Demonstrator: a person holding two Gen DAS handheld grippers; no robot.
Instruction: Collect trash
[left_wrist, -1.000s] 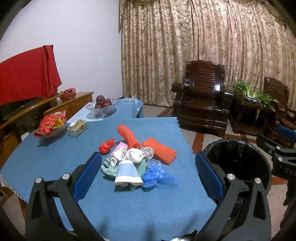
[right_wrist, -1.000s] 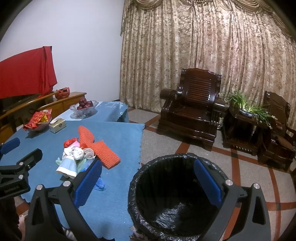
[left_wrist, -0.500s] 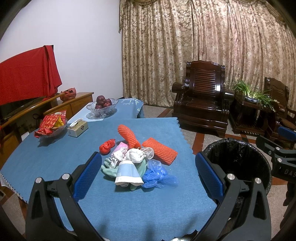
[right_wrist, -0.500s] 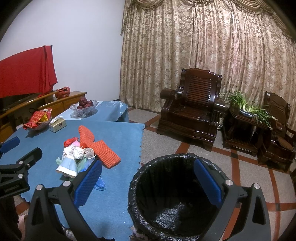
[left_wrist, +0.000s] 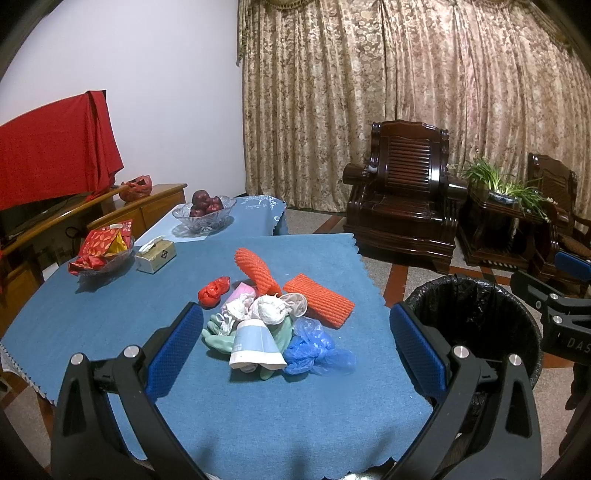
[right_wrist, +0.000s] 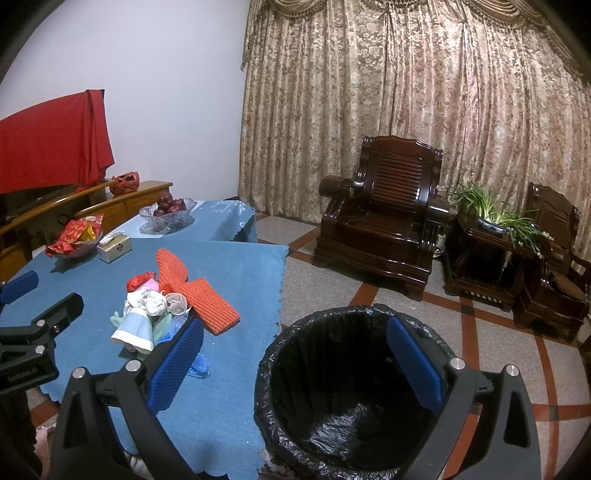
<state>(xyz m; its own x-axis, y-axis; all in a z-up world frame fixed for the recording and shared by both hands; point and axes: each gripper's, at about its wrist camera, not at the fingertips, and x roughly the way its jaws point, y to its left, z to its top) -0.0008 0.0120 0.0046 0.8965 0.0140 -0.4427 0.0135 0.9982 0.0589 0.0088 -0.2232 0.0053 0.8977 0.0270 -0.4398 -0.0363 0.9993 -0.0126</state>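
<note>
A heap of trash lies on the blue table (left_wrist: 110, 317): a tipped paper cup (left_wrist: 255, 345), a blue plastic bag (left_wrist: 314, 349), green gloves (left_wrist: 218, 338), white wads (left_wrist: 271, 310), a red wad (left_wrist: 212, 291) and two orange foam nets (left_wrist: 317, 299). My left gripper (left_wrist: 295, 350) hovers open just in front of the heap, holding nothing. The black-lined bin (right_wrist: 347, 384) stands on the floor right of the table. My right gripper (right_wrist: 295, 358) is open above the bin's near rim, empty. The heap (right_wrist: 147, 314) shows to its left.
A tissue box (left_wrist: 155, 254), a snack bowl (left_wrist: 103, 251) and a fruit bowl (left_wrist: 205, 214) sit at the table's far left. Dark wooden armchairs (right_wrist: 384, 218), a plant stand (right_wrist: 491, 236) and curtains fill the back. Tiled floor lies around the bin.
</note>
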